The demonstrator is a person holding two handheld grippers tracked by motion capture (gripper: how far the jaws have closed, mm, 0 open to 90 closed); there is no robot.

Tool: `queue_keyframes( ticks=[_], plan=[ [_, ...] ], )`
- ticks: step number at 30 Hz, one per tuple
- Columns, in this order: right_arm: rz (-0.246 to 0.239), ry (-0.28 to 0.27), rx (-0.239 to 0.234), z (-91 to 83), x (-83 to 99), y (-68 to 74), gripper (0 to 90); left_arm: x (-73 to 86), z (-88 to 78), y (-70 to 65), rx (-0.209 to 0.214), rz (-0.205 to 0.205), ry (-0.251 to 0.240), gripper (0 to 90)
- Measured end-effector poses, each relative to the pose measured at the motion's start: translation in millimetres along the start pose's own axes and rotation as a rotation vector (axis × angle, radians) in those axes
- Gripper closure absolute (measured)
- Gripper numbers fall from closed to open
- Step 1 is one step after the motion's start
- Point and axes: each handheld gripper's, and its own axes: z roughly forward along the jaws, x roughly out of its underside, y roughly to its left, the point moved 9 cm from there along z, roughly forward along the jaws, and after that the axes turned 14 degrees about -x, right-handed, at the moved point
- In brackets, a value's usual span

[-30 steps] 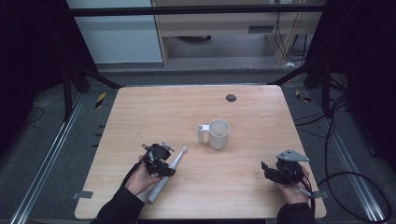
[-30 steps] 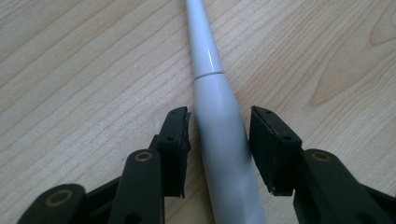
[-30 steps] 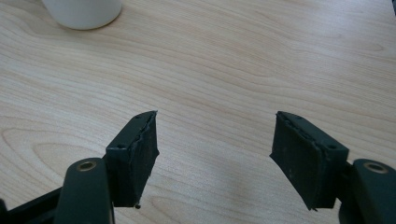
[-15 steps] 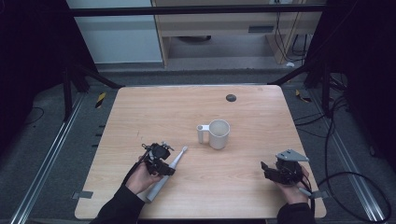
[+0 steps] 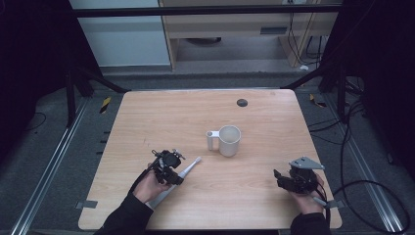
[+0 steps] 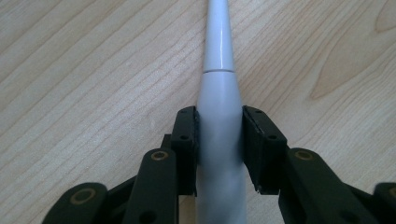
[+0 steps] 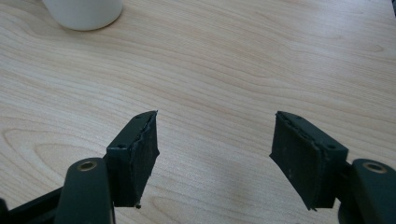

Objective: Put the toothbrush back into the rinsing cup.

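A white toothbrush (image 5: 188, 167) lies on the wooden table (image 5: 161, 117), its head pointing toward a white mug (image 5: 229, 140). My left gripper (image 5: 172, 175) sits over the thick handle. In the left gripper view the handle (image 6: 219, 116) runs up between the two pads (image 6: 187, 140), which touch it on both sides. My left gripper (image 6: 219, 140) has just been closing its jaws on that handle. My right gripper (image 5: 283, 179) rests near the table's front right, apart from everything. In the right gripper view my right gripper (image 7: 215, 158) is open with bare wood between its pads, and the mug (image 7: 84, 11) is far off.
A small dark round spot (image 5: 242, 102) marks the far part of the table. Metal rails and cables run along the floor on both sides. A cable trails from the right gripper over the table's right edge.
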Motion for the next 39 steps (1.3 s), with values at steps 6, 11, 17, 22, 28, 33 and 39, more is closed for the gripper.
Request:
queue_keyframes(
  ticks=[6, 11, 17, 22, 28, 33, 39],
  plan=[
    [0.000, 0.000, 0.001, -0.2, 0.2, -0.7, 31.6, 0.5, -6.7, 0.7, 0.004, 0.009, -0.016, 66.1],
    [0.005, 0.001, 0.002, -0.5, 0.5, -0.8, 31.6, -2.3, -19.7, 3.3, 0.010, -0.004, -0.064, 66.1],
    [0.004, 0.001, 0.003, -0.8, 0.4, -0.8, 31.6, -3.1, -31.7, 9.2, 0.005, -0.020, -0.115, 66.2],
    [0.004, 0.001, 0.002, -0.5, 0.4, -0.6, 31.6, -5.7, -47.9, 15.3, 0.001, -0.044, -0.170, 66.2],
    [0.005, 0.000, 0.004, -0.8, 0.2, -0.9, 31.6, -11.7, -69.0, 24.5, -0.012, -0.081, -0.263, 66.2],
    [0.003, -0.003, 0.006, -1.0, -0.2, -0.8, 31.6, -18.3, -84.2, 31.4, -0.025, -0.116, -0.349, 66.2],
    [-0.008, -0.011, 0.011, -0.8, -1.4, -1.0, 31.5, -30.7, -101.6, 41.2, -0.077, -0.155, -0.476, 66.1]
  ],
)
